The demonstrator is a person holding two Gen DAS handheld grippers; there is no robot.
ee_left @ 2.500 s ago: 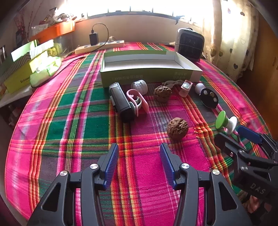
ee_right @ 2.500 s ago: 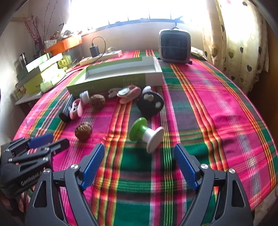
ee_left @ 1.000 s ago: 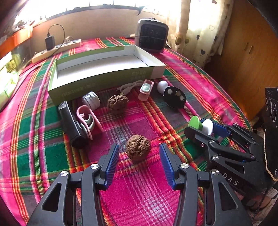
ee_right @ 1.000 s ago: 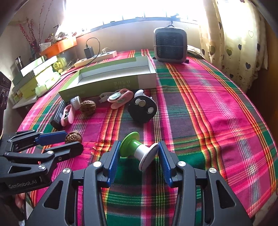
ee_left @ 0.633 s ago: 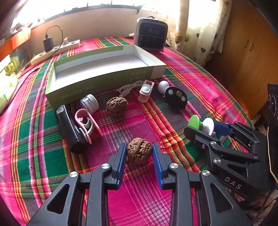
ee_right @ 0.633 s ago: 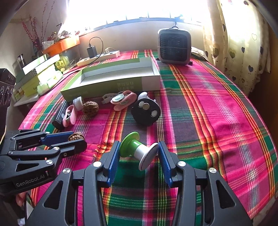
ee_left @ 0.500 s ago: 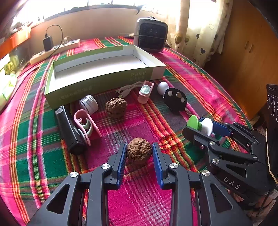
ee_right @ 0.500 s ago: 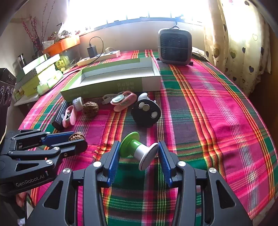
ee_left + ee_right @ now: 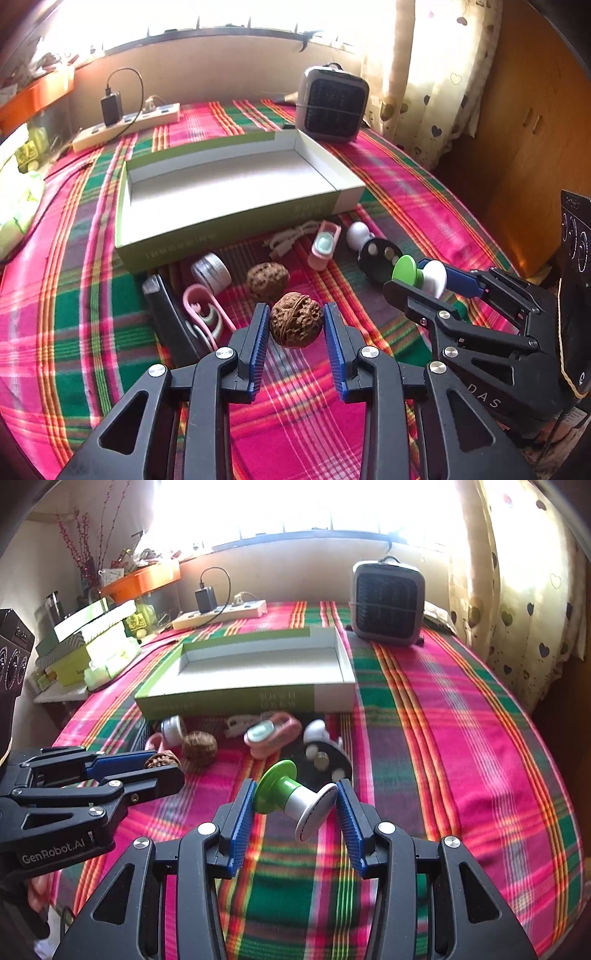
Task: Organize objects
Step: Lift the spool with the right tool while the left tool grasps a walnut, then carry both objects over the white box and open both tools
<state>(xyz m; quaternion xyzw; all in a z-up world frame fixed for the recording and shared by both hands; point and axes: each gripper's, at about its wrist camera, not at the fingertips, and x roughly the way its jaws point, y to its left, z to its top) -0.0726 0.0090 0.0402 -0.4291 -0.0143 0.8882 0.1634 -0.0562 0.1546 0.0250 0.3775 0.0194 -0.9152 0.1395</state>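
Nearest to us, the left hand-held gripper [image 9: 295, 328] is pinching a walnut [image 9: 296, 319] between its blue pads, and the nut seems to be riding just above the plaid bench [image 9: 74, 314], though the fisheye view makes that hard to judge. To its right, the right hand-held gripper [image 9: 295, 805] is clamping a green-and-white spool [image 9: 295, 800] by its two end discs, the spool lying tilted across the jaws. Just beyond the walnut we are seeing a second walnut [image 9: 267, 281] resting on the cloth, with a pink clip [image 9: 203, 314] and a black bar-shaped device [image 9: 168, 317] to its left and a small white jar [image 9: 211, 268] behind them. Farther right a black round disc [image 9: 325, 762] is lying beside a pink-cased gadget [image 9: 271, 734]. Behind this row the open green box [image 9: 207, 236] is sitting empty. At the far edge a small heater [image 9: 388, 603] is standing to the right and a power strip [image 9: 221, 614] to the left.
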